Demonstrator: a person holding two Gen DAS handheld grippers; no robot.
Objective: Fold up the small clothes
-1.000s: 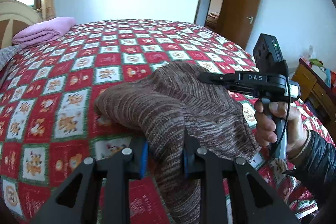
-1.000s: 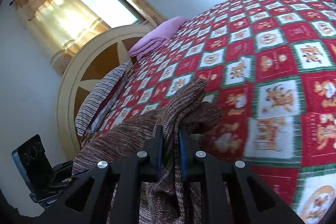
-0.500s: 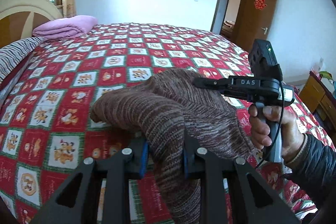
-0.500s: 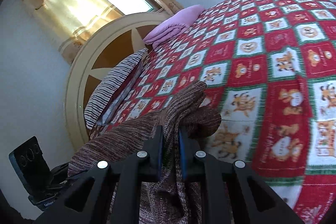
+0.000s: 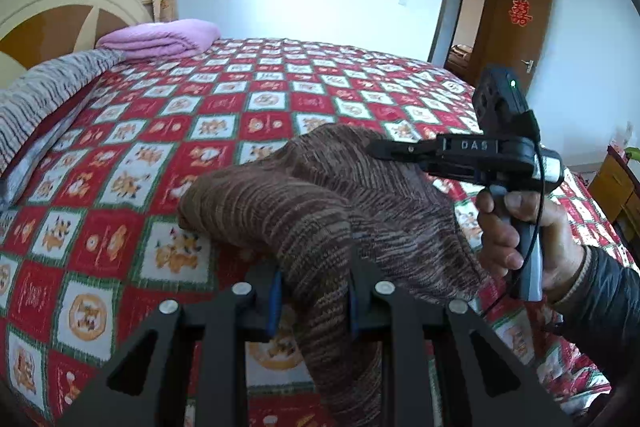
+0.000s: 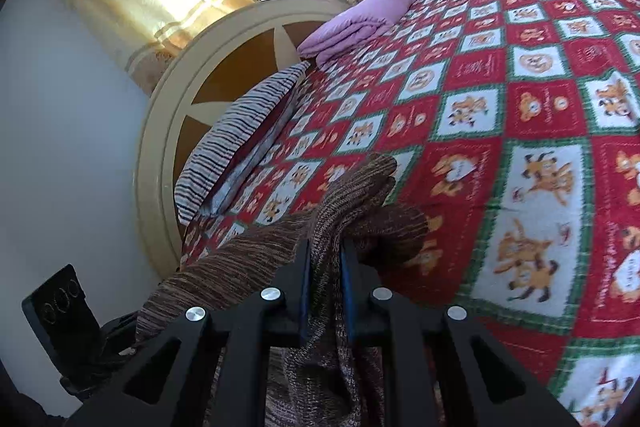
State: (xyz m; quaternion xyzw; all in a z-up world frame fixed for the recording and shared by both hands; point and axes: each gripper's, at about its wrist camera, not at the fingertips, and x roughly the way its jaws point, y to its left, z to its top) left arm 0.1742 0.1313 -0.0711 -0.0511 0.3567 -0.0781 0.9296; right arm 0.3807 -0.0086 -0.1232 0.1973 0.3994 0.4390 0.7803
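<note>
Holding brown striped knit garment (image 5: 320, 203) raised over red-and-white checked quilt on bed (image 5: 132, 163), far sleeve end touching quilt. Left hand-held gripper (image 5: 314, 301) clamped on knit; right hand-held gripper (image 6: 325, 275) clamped on another fold. Judgement: keep both grips level, lower evenly, lay flat before creasing; uneven pull risks bunching.

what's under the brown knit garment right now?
Under the brown knit garment lies the red patchwork bedspread. Left gripper and right gripper each pinch a fold. Whatever lies beneath the bunched middle is covered.
</note>
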